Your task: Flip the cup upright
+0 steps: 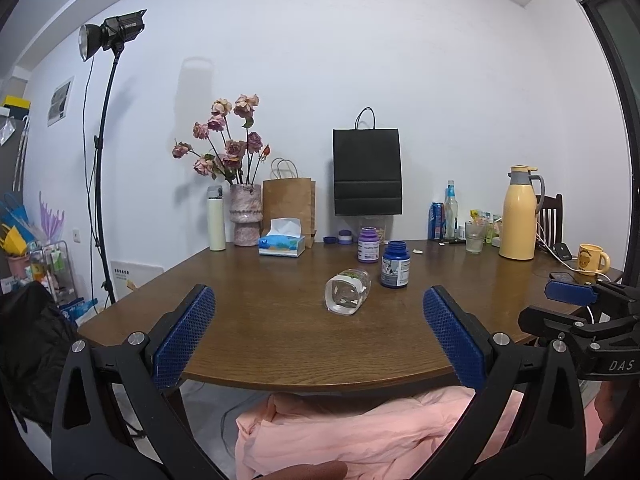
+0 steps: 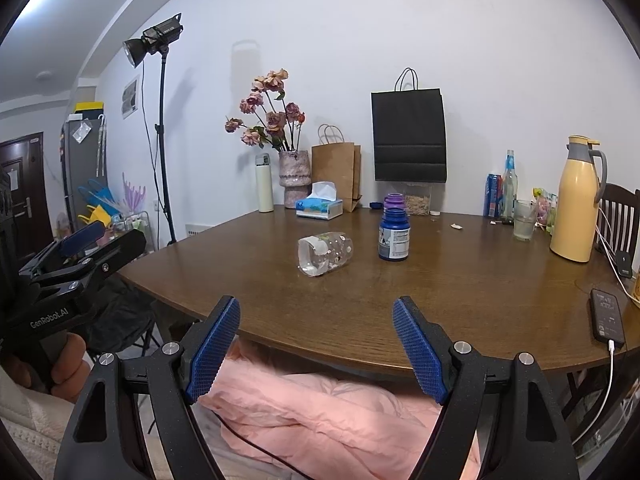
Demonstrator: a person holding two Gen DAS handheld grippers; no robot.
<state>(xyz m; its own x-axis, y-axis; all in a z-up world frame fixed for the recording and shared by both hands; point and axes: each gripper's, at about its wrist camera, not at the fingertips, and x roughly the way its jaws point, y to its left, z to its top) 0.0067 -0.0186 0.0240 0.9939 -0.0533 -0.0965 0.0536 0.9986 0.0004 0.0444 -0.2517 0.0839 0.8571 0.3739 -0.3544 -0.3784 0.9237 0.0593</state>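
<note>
Both of your hand-held grippers hang short of the counter's (image 1: 280, 344) near edge, fingers spread wide and empty: the left hand-held gripper (image 1: 319, 330) and the right hand-held gripper (image 2: 316, 344) each frame the cup between blue pads. Your left hand (image 2: 66, 364) grips the handle of its tool, whose side reads "GenRobot.AI"; from the left wrist view the right tool shows "DAS".

Your cup (image 1: 347, 292) is a clear glass with printed patterns and a white band, and it looks empty. It lies on its side near the middle of the wooden counter, long axis running from the near left to the far right, with one clear round end facing you; which end is the mouth I cannot tell. It touches nothing else.

Just beyond it to the right stands a blue bottle (image 1: 394, 265) with a white label, print too small to read, and behind that a purple bottle (image 1: 368, 245), its label also unreadable. Further back are a tissue box (image 1: 282, 242) with a tissue sticking up, a vase of dried roses (image 1: 245, 214), a brown paper bag (image 1: 289, 204), a black paper bag (image 1: 367, 172) and a yellow thermos jug (image 1: 519, 214). A drinking glass (image 1: 475, 238) near the jug holds a little cloudy liquid.
</note>
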